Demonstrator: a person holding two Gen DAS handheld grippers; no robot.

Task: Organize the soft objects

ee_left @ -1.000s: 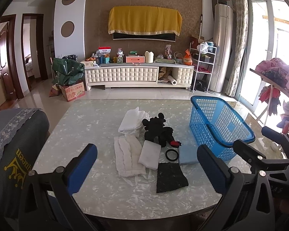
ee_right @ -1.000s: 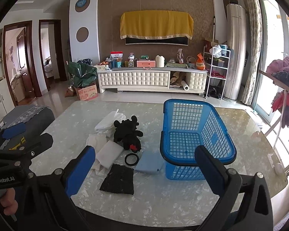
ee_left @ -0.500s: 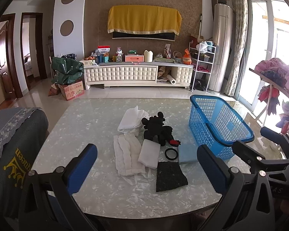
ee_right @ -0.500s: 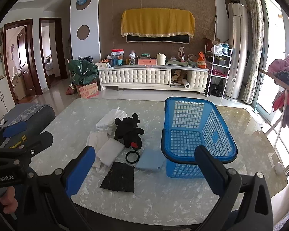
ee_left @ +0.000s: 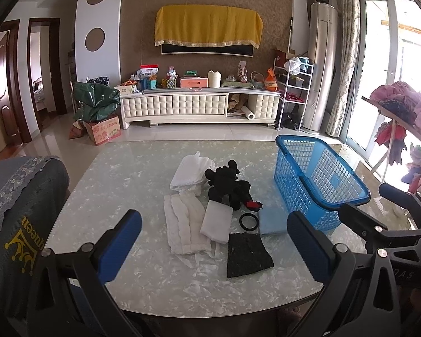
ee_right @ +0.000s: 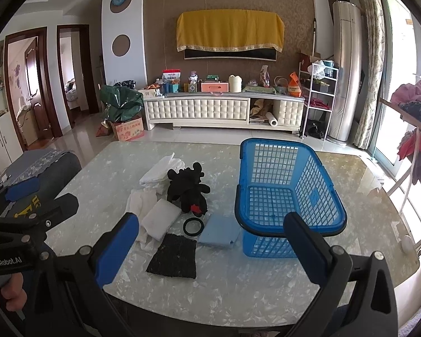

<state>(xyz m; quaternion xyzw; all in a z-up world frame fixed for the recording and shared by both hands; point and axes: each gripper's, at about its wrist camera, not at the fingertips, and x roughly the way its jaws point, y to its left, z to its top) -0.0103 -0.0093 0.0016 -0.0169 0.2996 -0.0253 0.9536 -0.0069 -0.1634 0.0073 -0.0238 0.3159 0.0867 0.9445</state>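
Left wrist view: left gripper (ee_left: pixel 213 233) over near table (ee_left: pixel 126 185) edge, jaws wide, holding nothing. Soft things clustered mid-table, ahead of jaws, apart from them: black mat (ee_left: pixel 248 254) nearest, white pad (ee_left: pixel 216 221), long white cloth (ee_left: pixel 183 229), folded white towel (ee_left: pixel 189 172), black plush toy (ee_left: pixel 227 182), black ring (ee_left: pixel 249 221), light blue cloth (ee_left: pixel 272 221). Blue basket (ee_left: pixel 317 179) toward right table edge, touching blue cloth. Right wrist view: right gripper (ee_right: pixel 210 241) jaws wide, holding nothing; basket (ee_right: pixel 289 196) just ahead of right finger.
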